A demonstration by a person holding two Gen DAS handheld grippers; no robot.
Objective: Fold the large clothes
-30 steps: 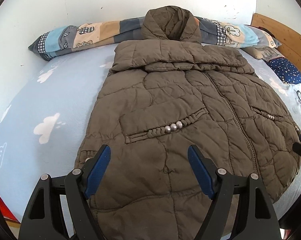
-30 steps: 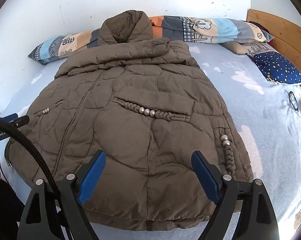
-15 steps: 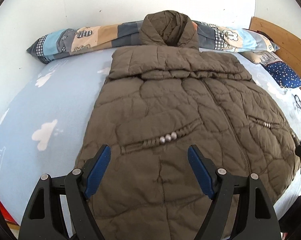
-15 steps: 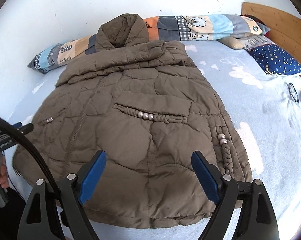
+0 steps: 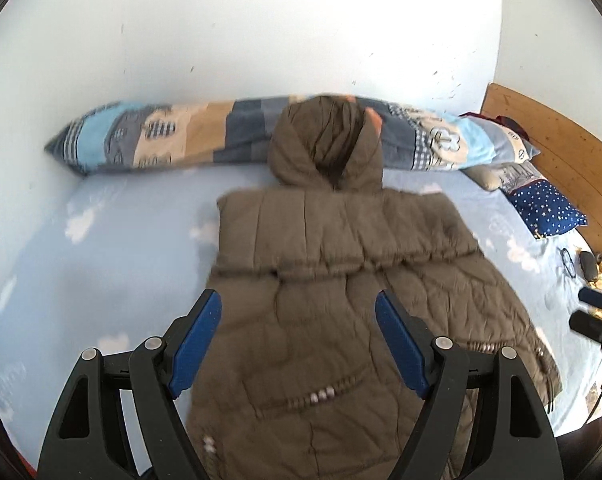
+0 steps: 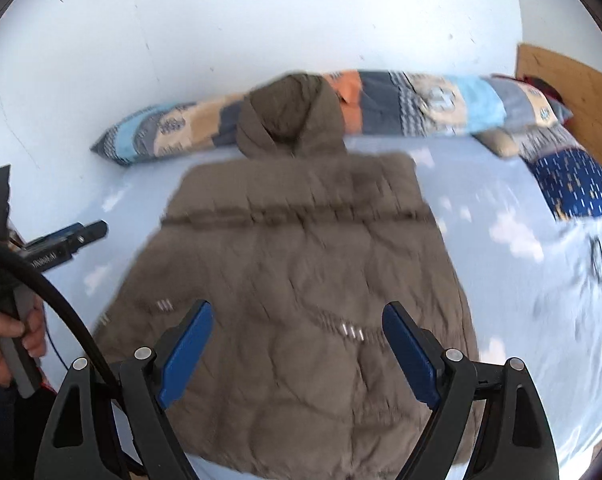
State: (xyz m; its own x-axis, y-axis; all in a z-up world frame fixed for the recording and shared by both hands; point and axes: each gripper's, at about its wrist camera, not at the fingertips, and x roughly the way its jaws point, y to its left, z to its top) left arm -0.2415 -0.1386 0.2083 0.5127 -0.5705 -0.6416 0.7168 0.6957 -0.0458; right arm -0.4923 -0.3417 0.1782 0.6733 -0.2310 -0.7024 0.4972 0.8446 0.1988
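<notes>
While both views were blurred: brown quilted puffer jacket, seemingly zipped, flat on cloud-print bed sheet, hood against patchwork bolster; left gripper and right gripper jaws wide apart, empty.

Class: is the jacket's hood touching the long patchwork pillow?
Touching. The left wrist view shows the hood lying against and overlapping the patchwork pillow.

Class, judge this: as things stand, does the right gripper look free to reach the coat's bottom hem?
Probably yes: the right gripper is open, holds nothing, and nothing lies over the coat hem just below it.
</notes>
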